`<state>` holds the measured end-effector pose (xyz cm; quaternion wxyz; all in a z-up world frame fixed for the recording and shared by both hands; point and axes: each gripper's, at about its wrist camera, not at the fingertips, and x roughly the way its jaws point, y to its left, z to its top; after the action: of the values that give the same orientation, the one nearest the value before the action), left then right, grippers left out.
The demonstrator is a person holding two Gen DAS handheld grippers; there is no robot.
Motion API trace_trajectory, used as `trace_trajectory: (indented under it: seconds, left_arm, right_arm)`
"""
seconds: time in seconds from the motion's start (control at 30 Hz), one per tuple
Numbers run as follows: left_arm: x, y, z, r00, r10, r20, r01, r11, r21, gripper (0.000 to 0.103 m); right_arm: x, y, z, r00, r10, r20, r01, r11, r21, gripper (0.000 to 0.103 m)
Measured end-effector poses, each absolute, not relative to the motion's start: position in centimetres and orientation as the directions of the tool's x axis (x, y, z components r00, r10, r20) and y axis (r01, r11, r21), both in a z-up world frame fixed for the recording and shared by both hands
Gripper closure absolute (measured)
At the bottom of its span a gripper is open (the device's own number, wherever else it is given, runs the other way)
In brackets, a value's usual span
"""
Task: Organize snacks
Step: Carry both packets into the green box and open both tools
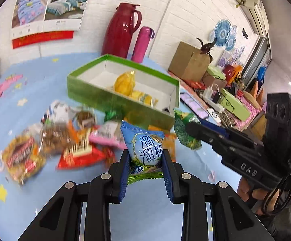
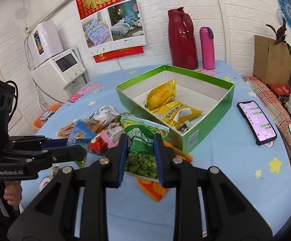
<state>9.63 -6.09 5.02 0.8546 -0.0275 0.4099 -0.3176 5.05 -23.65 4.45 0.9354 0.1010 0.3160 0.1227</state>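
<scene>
On the blue table cloth (image 2: pixel 236 170), at the left of the right wrist view, the left gripper (image 1: pixel 145 167) is squeezed shut on a blue plum bag (image 1: pixel 145 146). A pile of snack bags (image 2: pixel 103 124) lies next to it. In the middle, the right gripper (image 2: pixel 140 157) is clamped on a green pea bag (image 2: pixel 143 150), with an orange packet (image 2: pixel 153 188) under it. Just behind sits the green box (image 2: pixel 195 138) with yellow bags (image 2: pixel 165 98) inside. A phone (image 2: pixel 256 120) lies right of the box, near the table edge. The lower right of the cloth is bare.
</scene>
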Motion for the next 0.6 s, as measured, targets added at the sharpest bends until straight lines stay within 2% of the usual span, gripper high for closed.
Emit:
trace_trajectory:
  seconds: [0.27, 0.57, 0.6]
  left_arm:
    - [17.1, -10.2, 6.5, 0.451, -0.583, -0.676, 0.508, 0.790, -0.342, 0.072]
    - [22.8, -14.2, 4.8, 0.443, -0.559, -0.701, 0.498, 0.803, -0.326, 0.071]
    - [23.1, -14.3, 4.6, 0.455, -0.553, -0.698, 0.492, 0.809, -0.320, 0.068]
  right_arm:
    - [9.3, -27.0, 4.2, 0.801, 0.217, -0.558, -0.069, 0.959, 0.274, 0.075]
    - [14.4, -29.3, 1.9, 0.806, 0.182, -0.563, -0.032, 0.964, 0.265, 0.074]
    - [14.6, -29.4, 1.7, 0.811, 0.177, -0.558, -0.031, 0.965, 0.262, 0.069]
